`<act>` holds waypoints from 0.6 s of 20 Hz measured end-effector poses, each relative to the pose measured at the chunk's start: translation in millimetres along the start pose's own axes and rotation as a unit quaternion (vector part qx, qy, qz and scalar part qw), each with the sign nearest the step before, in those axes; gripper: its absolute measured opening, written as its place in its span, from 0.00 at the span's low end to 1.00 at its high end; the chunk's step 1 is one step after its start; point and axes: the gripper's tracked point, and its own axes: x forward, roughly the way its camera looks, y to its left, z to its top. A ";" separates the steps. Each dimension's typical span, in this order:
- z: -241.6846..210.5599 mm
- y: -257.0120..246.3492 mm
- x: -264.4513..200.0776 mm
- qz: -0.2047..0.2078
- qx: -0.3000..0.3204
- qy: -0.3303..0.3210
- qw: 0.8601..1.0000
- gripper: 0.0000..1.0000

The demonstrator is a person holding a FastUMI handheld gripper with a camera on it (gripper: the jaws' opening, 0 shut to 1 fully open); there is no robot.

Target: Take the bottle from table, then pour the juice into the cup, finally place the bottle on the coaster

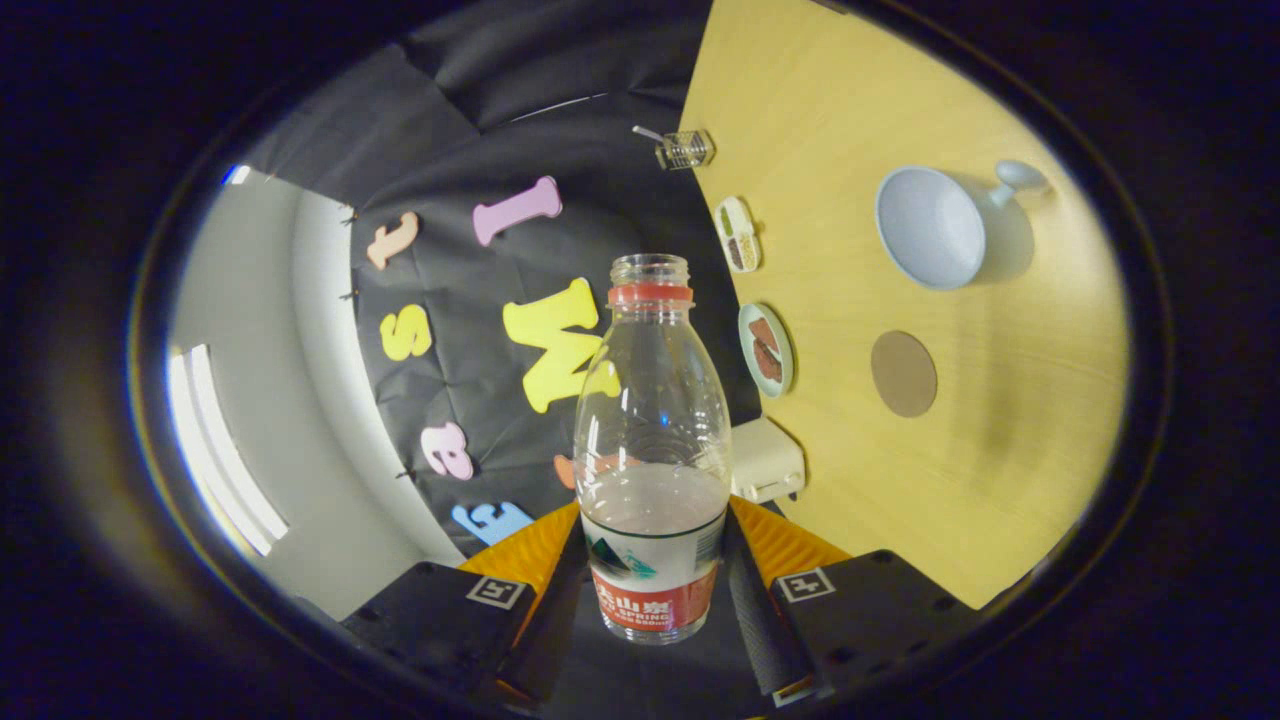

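Your tool (655, 590) gripped the uncapped bottle (652, 440) between both fingers, lifted off the surface (1000, 450). Beyond lay one cup (932, 226), one coaster (903, 373), two snack plates (766, 349), nothing between.

Along the wooden table's (1000, 470) far edge sit a glass jar (686, 149), two snack dishes (737, 233) and a white box (766, 460).

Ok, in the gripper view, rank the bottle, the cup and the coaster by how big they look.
1. Bottle, gripper shut on it; largest, but nearness to the camera inflates it.
2. Cup, beyond on the table.
3. Coaster, smallest, nearer than the cup.
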 end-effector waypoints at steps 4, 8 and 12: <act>-9.4 11.3 1.9 0.011 -0.108 0.016 0.994 0.76; -21.8 4.7 -7.8 -0.014 -0.275 0.041 0.961 0.76; -15.6 6.2 -27.3 -0.044 -0.496 0.043 0.866 0.77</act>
